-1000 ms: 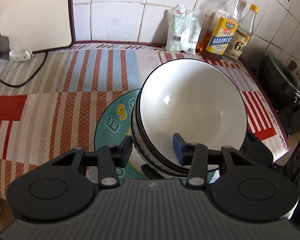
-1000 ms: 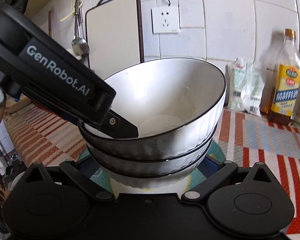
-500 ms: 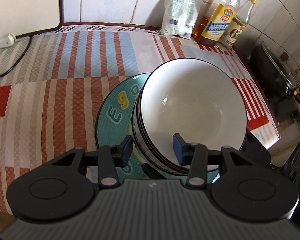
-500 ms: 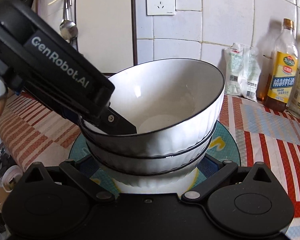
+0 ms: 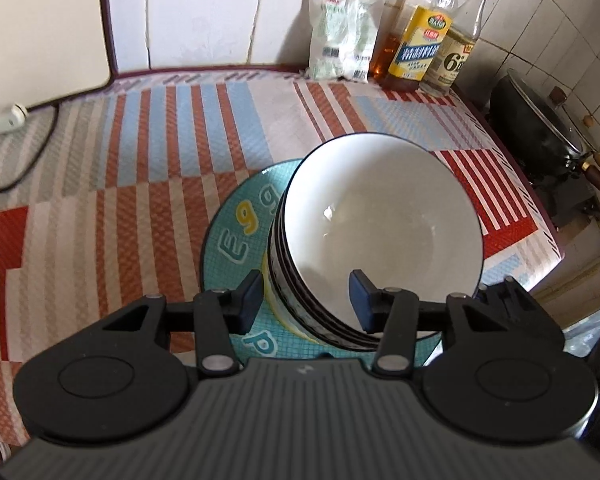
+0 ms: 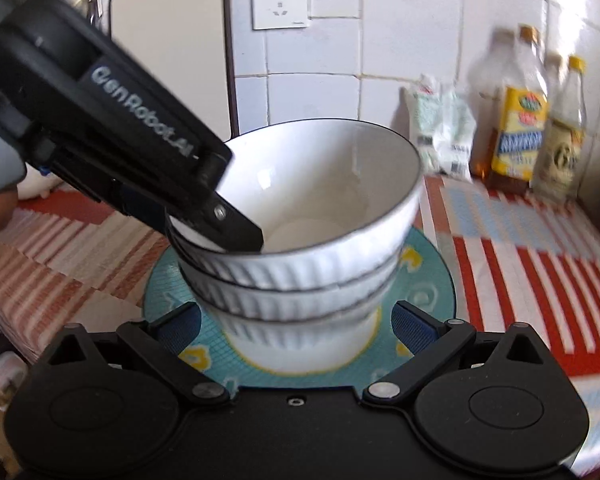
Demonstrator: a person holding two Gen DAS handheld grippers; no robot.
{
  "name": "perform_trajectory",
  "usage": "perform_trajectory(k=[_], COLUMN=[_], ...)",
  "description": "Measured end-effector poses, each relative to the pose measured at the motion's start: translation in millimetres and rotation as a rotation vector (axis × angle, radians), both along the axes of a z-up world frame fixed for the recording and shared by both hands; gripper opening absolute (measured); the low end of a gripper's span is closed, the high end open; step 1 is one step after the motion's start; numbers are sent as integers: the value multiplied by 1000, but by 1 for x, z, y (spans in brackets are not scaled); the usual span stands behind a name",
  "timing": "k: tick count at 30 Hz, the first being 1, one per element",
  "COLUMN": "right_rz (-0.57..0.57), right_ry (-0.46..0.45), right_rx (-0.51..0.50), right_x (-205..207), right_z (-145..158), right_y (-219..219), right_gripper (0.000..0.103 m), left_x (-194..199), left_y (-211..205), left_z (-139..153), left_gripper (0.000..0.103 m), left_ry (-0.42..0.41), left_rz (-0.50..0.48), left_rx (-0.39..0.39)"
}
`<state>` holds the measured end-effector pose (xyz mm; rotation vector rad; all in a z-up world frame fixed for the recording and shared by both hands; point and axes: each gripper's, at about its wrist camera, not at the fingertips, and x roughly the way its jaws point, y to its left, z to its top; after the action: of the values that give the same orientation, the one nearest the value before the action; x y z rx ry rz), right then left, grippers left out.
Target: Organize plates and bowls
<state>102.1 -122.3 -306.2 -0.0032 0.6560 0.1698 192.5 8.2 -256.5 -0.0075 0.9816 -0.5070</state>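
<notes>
Straddling the near rim of the bowl stack (image 5: 376, 236), the left gripper (image 5: 306, 296) has one blue-padded finger outside the ribbed wall and the other inside the top bowl; the jaws stand apart about the rim, and whether the pads actually press on it cannot be told. From the right wrist view the same tool's black finger dips over the rim into the top bowl (image 6: 320, 184). The right gripper (image 6: 296, 322) is spread wide, its two blue pads flanking the base of the stack, each with a visible gap, touching nothing. Three bowls are nested: white glazed ceramic, round, deep, with vertical ribbing outside and a thin dark line at each rim. They sit on one round plate (image 6: 428, 276), teal with a fine grid pattern, yellow egg motifs and lettering. The plate lies flat on a woven mat (image 5: 140, 168) of red, blue and pale stripes covering the counter. Against the tiled wall stand three bottles (image 5: 420, 36), clear with yellow caps or labels, and beside them two crinkled plastic packets (image 5: 340, 36). One dark lidded wok (image 5: 540, 128) sits to the right, beyond the mat's edge.
</notes>
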Motion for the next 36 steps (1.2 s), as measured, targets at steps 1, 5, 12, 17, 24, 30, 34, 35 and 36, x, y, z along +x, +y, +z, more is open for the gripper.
perform_trajectory(k=[1, 5, 12, 17, 24, 30, 34, 35, 36], right_rz=[-6, 8, 44, -3, -22, -54, -104, -115, -129], right_ry=[8, 8, 0, -36, -56, -51, -20, -10, 1], right_rx=[10, 38, 75, 72, 57, 18, -8, 8, 23], right_x=[-3, -19, -46, -57, -72, -84, -91, -93, -96], right_z=[2, 18, 52, 81, 120, 155, 182, 188, 194], right_y=[-3, -16, -49, -68, -80, -88, -96, -99, -103], right_gripper=[103, 103, 103, 103, 102, 102, 102, 102, 102], left_x=[-3, -21, -60, -91, -122, -140, -155, -158, -162], left_y=[2, 8, 5, 7, 2, -4, -7, -8, -9], left_z=[3, 18, 64, 101, 141, 158, 170, 172, 175], left_gripper=[46, 48, 53, 57, 64, 65, 74, 76, 78], left_ry=[-7, -48, -155, -220, -256, -254, -259, -262, -262], left_rz=[14, 66, 108, 129, 122, 130, 144, 154, 164], left_rx=[3, -14, -1, -8, 4, -14, -6, -2, 2])
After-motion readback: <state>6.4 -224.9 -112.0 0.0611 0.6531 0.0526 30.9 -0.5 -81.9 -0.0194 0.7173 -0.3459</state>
